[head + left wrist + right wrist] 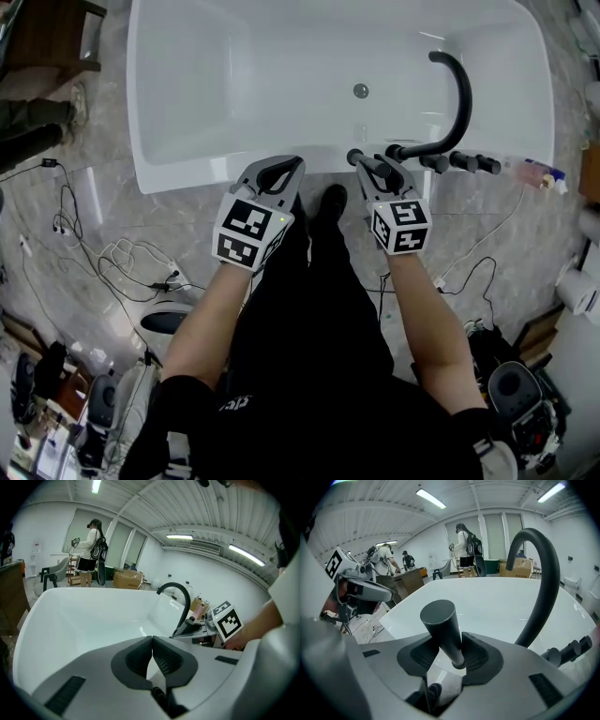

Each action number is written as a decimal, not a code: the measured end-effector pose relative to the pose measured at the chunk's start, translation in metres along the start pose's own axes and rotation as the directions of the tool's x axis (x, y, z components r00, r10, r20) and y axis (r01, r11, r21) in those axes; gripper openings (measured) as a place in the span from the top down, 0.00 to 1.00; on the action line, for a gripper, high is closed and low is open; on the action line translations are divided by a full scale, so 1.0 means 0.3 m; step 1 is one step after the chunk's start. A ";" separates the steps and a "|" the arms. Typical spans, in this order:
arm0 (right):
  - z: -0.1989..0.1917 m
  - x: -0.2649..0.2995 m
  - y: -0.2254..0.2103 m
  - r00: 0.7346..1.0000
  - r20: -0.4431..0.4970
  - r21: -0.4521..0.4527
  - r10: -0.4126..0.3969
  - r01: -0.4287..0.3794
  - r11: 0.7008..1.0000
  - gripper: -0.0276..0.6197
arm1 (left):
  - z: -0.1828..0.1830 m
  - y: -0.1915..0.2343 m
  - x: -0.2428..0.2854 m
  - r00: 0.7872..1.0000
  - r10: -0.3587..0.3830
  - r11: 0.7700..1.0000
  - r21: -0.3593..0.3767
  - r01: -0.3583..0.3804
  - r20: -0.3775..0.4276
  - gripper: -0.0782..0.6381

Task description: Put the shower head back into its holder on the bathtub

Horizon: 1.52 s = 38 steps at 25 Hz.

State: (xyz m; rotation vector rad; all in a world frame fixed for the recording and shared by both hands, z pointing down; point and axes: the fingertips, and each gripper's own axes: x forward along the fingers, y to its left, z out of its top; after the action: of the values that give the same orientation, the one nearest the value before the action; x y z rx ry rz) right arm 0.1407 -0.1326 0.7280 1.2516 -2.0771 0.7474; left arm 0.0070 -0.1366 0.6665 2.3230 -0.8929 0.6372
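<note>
At the tub rim [187, 180], right hand-held gripper [450, 641] clamps a dark, cylindrical shower head [439, 618] (left hand-held gripper [152, 643] closed).

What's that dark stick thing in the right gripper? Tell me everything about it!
It's the shower head: a smooth, dark grey, matte rod, thick with a flat round top, thinner toward a ring at the bottom. It stands tilted, hugged on both sides by the pads of the right gripper, over the rim of the white bathtub.
</note>
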 end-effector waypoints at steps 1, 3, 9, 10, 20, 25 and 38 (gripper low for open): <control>0.001 0.003 0.000 1.000 0.001 0.003 -0.003 0.003 1.000 0.71 | 0.006 0.006 -0.003 1.000 0.005 1.000 -0.001 -0.005 0.004 0.87; 0.005 0.006 0.000 1.000 0.002 0.010 -0.007 0.007 1.000 0.71 | 0.014 0.020 -0.015 1.000 0.014 1.000 -0.003 -0.014 0.012 0.87; 0.092 -0.056 0.041 0.999 0.030 0.029 0.014 -0.015 0.999 0.67 | 0.060 0.029 -0.097 0.999 0.026 1.000 -0.005 -0.026 0.036 0.87; 0.114 -0.081 0.047 0.999 0.040 0.029 0.016 -0.017 0.999 0.67 | 0.075 0.025 -0.112 0.999 0.026 1.000 -0.003 -0.025 0.042 0.87; 0.310 -0.387 0.128 0.990 0.140 0.036 -0.034 0.030 0.999 0.77 | 0.216 -0.021 -0.329 0.994 0.004 1.000 0.002 -0.004 0.113 0.87; 0.412 -0.542 0.132 0.979 0.193 0.029 -0.070 0.066 0.997 0.80 | 0.280 -0.072 -0.408 0.993 -0.021 0.999 0.037 0.016 0.120 0.87; 0.453 -0.760 0.104 0.959 0.283 0.016 0.016 -0.021 1.000 0.93 | 0.382 -0.163 -0.456 0.990 0.038 0.996 0.073 -0.049 0.138 0.87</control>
State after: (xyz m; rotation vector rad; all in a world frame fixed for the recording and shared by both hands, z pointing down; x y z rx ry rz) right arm 0.1718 -0.0883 0.4662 1.4214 -2.3158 0.6262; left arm -0.0233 -0.1198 0.4847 2.4447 -0.9994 0.5438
